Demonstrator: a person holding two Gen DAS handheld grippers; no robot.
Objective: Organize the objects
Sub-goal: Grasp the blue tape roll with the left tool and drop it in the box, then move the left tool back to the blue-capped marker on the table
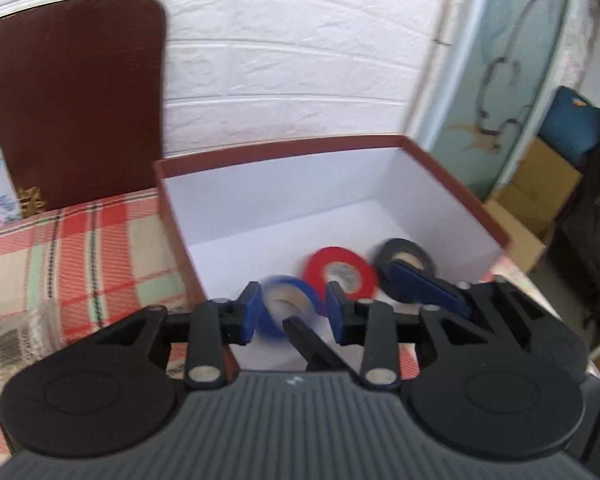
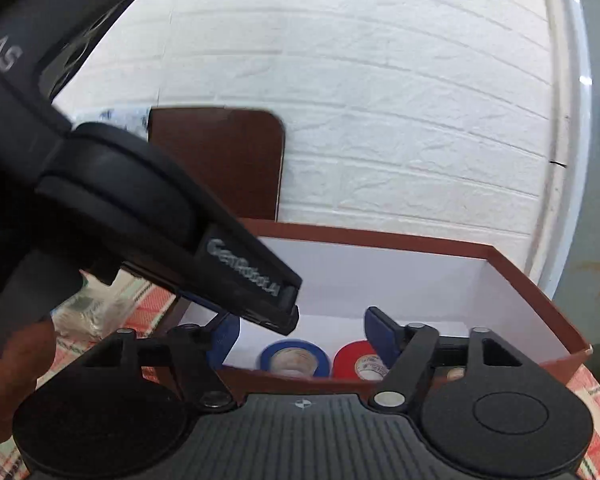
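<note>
Tape rolls (image 1: 320, 268) are what we are sorting, and all three that we can see lie inside the box.

The counter (image 1: 80, 248), under a red plaid cloth, carries the brown-rimmed box (image 1: 284, 148). The box is open-topped with a bare white floor, and the rolls sit along its near side.

Our left gripper (image 1: 294, 310) hangs over that near edge. Its fingers (image 1: 252, 312) are a little apart with the blue roll (image 1: 270, 320) framed between them. From the right wrist view they appear to sit just above the roll rather than pinching it, so we judge it free. Our right gripper (image 2: 302, 334) waits at the front wall with its fingers (image 2: 382, 330) spread wide and nothing between them.

The red roll (image 1: 342, 254) is just beside the blue one. The black roll (image 1: 408, 245) comes next, towards the right wall.

We expect each roll to be light and stiff around its cardboard core, and not fragile. The smooth outer band is probably somewhat slick, and a roll set on edge would likely trundle off. We would grip across the outer band from both sides, or put one finger through the core and pinch the ring wall. The near wall leaves little room on that side.
</note>
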